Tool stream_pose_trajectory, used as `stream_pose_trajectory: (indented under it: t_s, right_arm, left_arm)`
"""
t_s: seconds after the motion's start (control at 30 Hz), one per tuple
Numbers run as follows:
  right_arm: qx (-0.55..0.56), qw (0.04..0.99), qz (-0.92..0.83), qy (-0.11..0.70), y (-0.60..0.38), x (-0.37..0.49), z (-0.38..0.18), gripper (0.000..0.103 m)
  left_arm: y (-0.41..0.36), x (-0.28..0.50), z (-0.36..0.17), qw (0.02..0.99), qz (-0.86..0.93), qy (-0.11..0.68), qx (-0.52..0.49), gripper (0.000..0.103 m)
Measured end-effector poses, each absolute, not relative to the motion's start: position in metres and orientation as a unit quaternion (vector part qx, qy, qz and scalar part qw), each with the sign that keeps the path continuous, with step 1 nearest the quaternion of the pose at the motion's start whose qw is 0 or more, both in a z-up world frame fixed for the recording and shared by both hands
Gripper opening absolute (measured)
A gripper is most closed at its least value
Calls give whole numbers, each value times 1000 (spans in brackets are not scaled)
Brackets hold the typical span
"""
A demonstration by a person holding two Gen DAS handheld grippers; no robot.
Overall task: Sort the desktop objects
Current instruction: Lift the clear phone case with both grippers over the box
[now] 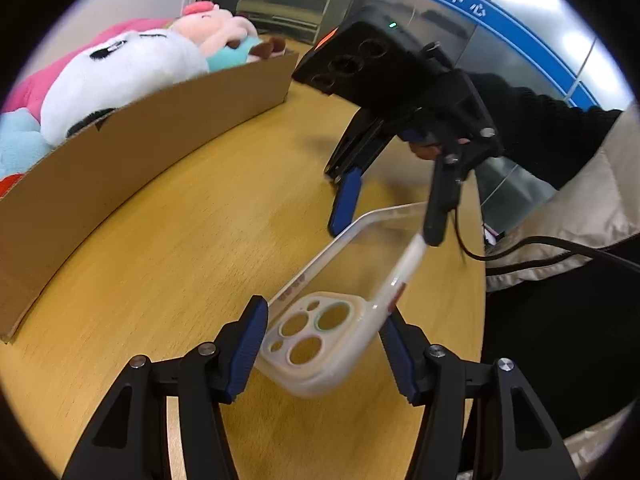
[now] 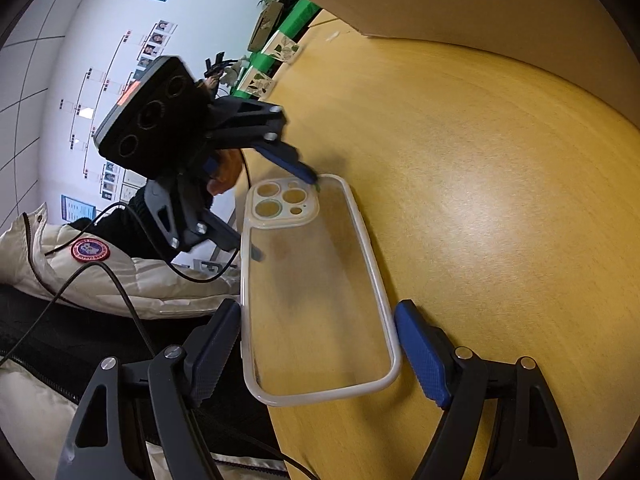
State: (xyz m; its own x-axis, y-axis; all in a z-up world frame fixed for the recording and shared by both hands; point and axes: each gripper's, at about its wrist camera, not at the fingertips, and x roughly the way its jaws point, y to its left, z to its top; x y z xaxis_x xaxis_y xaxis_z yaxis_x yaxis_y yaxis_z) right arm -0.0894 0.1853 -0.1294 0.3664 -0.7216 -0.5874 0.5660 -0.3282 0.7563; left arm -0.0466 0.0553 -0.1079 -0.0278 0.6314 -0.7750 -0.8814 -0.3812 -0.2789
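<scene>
A clear phone case with a white rim and camera cut-outs is held above the wooden table. My left gripper grips its camera end, both blue pads against the case's sides. My right gripper straddles the other end of the case; its left pad touches the rim, its right pad stands just off it. In the left wrist view the right gripper shows at the case's far end. In the right wrist view the left gripper shows at the camera end.
A cardboard box of plush toys stands along the table's left side. The box corner shows at the top of the right wrist view. The table's edge and the person's white jacket are close by. Green boxes sit at the far end.
</scene>
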Motion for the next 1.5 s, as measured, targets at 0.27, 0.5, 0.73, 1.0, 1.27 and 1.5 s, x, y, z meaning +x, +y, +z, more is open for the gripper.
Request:
stream_pose_trajectory:
  t_s: [0.27,0.5,0.73,1.0,1.27,1.5]
  right_arm:
    - [539,501,-676,29,206,-68,-102,103]
    - [504,396,-767,-15,227,-83,-99,83]
    - [515,310,-799,-25,220,-98,-118,26]
    - [500,175,-848,15,225,-59,-115,7]
    - [490,129,-862,14,218,-27,-110,7]
    - [486,114,-866,15,214,-12,-110,7]
  left_arm:
    - [40,-69,-120,500,703,63,-501,14]
    - [29,-96,-132,455,717,-3,-528,20]
    - [19,-106,-132,408,736,-24,-539,26]
    - [2,-87,-124,292,781,-68,-548,26]
    - [17,-67,-130,257,775,-141,-560,25]
    - [16,-72,-125,226,789,-145,-552,17]
